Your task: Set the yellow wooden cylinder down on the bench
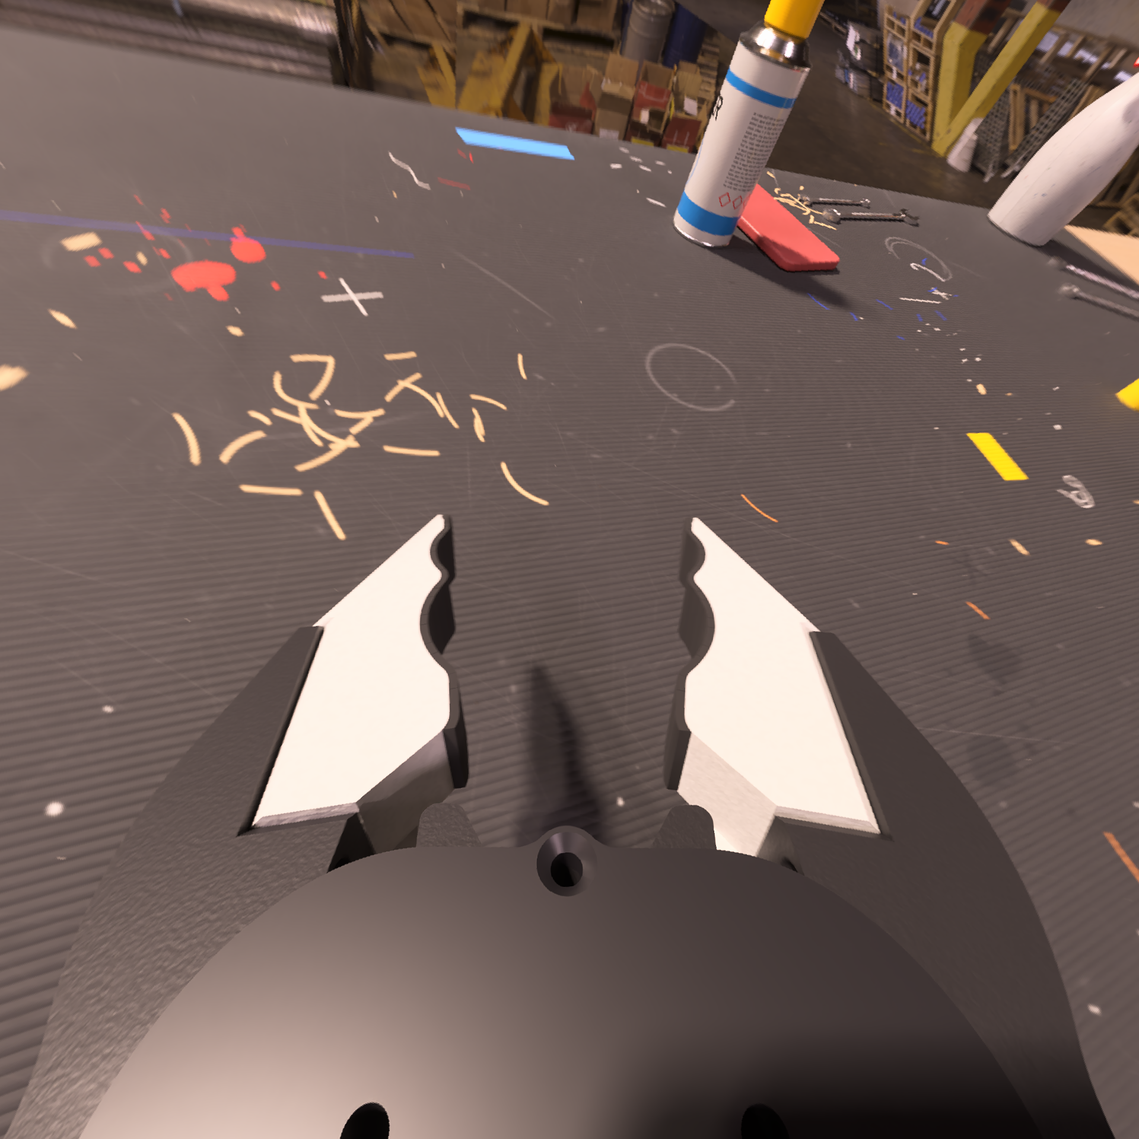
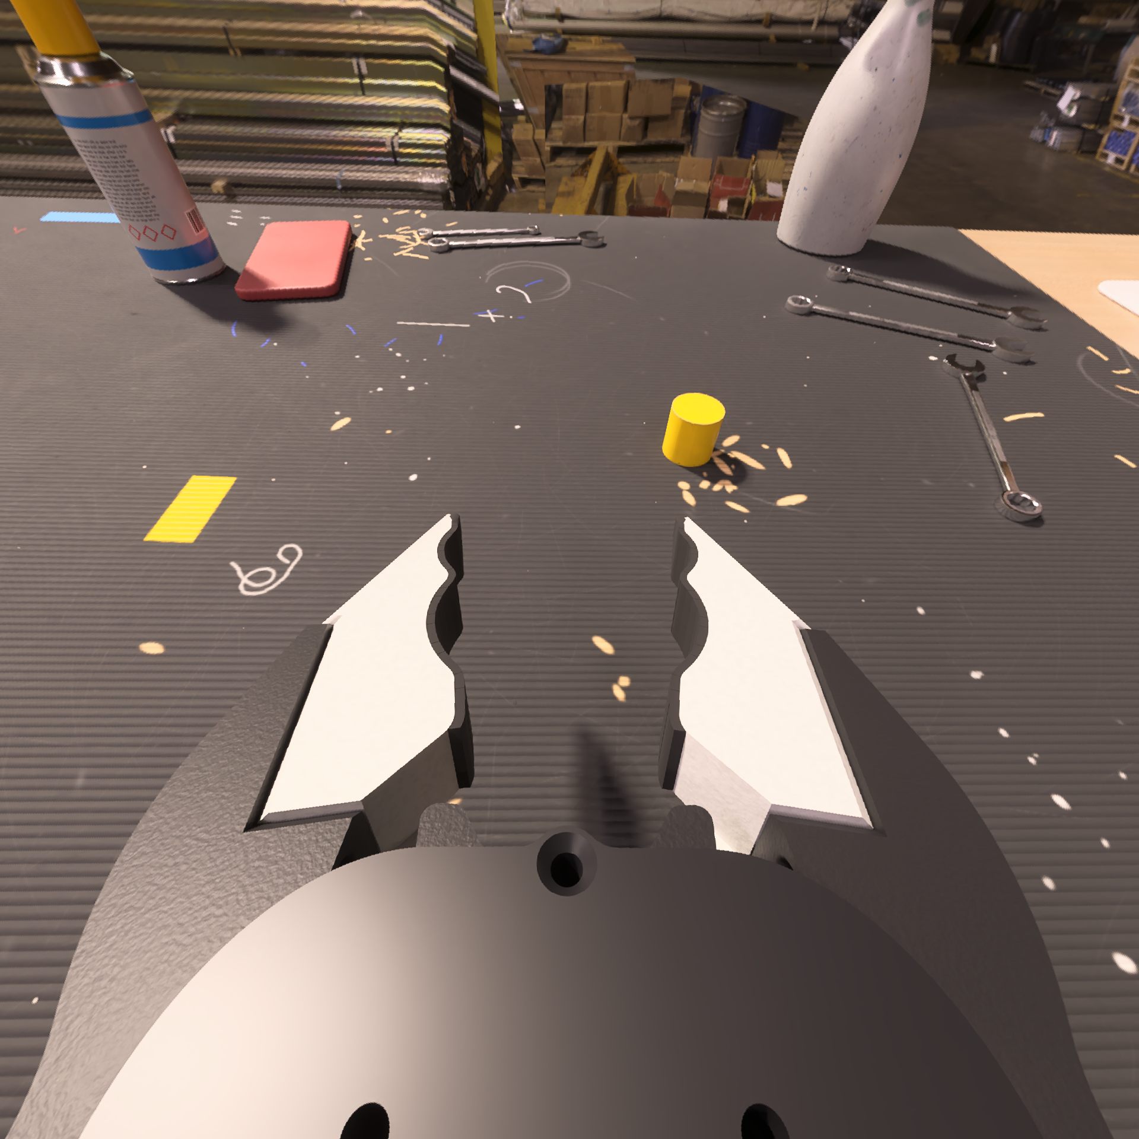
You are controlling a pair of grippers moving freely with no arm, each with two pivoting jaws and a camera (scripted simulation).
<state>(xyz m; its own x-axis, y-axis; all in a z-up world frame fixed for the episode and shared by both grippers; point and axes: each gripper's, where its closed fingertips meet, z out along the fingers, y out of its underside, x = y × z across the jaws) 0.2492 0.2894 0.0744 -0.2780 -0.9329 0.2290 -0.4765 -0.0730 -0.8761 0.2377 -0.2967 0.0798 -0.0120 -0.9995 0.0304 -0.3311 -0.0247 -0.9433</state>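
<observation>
The yellow wooden cylinder (image 2: 692, 429) stands upright on the dark ribbed bench mat (image 2: 555, 431), ahead of my right gripper (image 2: 567, 521) and a little to its right, among pale wood chips. My right gripper is open and empty, short of the cylinder. In the left wrist view only a yellow sliver of the cylinder (image 1: 1129, 394) shows at the right edge. My left gripper (image 1: 568, 521) is open and empty over bare mat (image 1: 585, 431), far left of the cylinder.
A white spray can with blue bands and a yellow cap (image 2: 132, 185) (image 1: 736, 142) stands at the back beside a red flat block (image 2: 294, 260) (image 1: 786, 234). A white bottle (image 2: 857, 135) (image 1: 1066, 166) stands back right. Several wrenches (image 2: 912, 314) lie right of the cylinder. A yellow tape strip (image 2: 190, 508) lies left.
</observation>
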